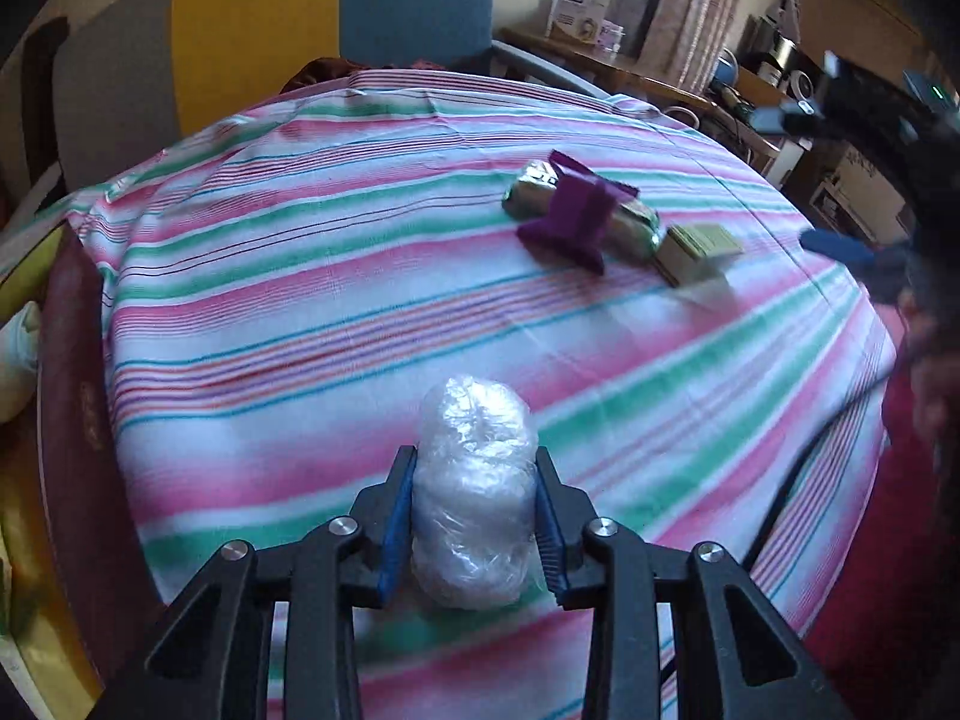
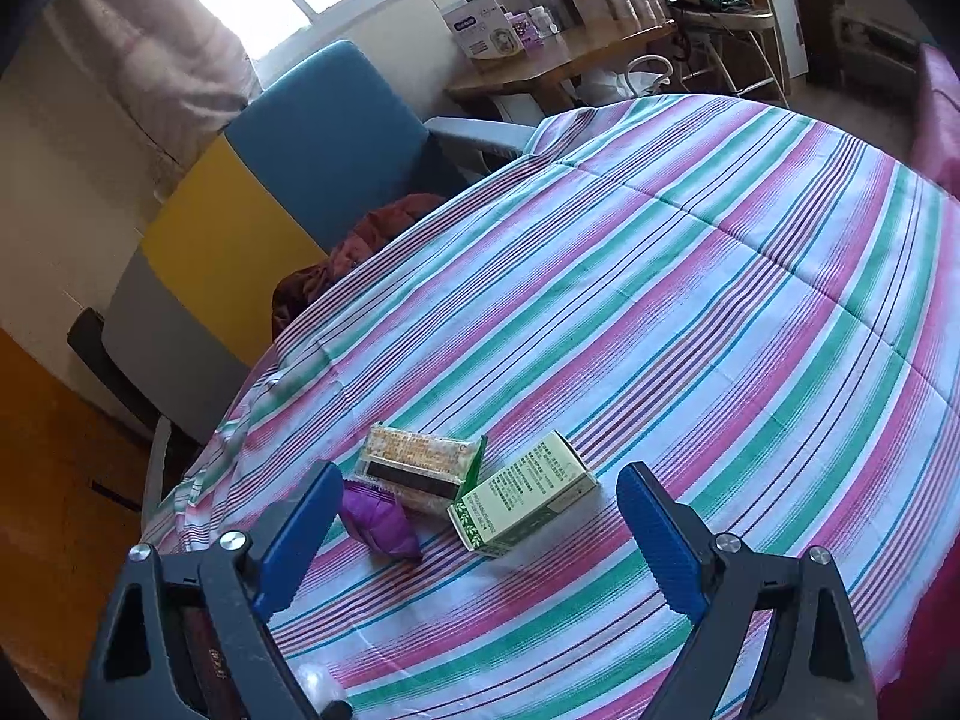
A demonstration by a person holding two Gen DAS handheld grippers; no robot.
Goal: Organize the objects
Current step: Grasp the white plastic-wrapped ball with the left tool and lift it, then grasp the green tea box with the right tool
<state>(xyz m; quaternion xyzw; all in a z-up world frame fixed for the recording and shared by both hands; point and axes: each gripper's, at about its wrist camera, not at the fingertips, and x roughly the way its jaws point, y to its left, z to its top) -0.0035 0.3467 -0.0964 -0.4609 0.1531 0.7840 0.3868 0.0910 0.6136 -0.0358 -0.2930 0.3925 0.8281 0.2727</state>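
Now the striped cloth [image 1: 360, 276] covers the whole table, and on it I see no box, tray or basket to sort things into, so I judge the things get grouped on the cloth itself. Far on the right lie three things close together: a green carton [image 2: 525, 495], a foil snack packet [image 2: 414, 462] touching it, and a purple pouch [image 2: 381, 519] against the packet. My left gripper [image 1: 474, 516] is clamped on a clear plastic bundle [image 1: 474, 480], near my edge of the table, well apart from that group. My right gripper [image 2: 480, 534] hovers with jaws apart, holding nothing. To do this step well, I carry the soft bundle gently and set it beside the group.
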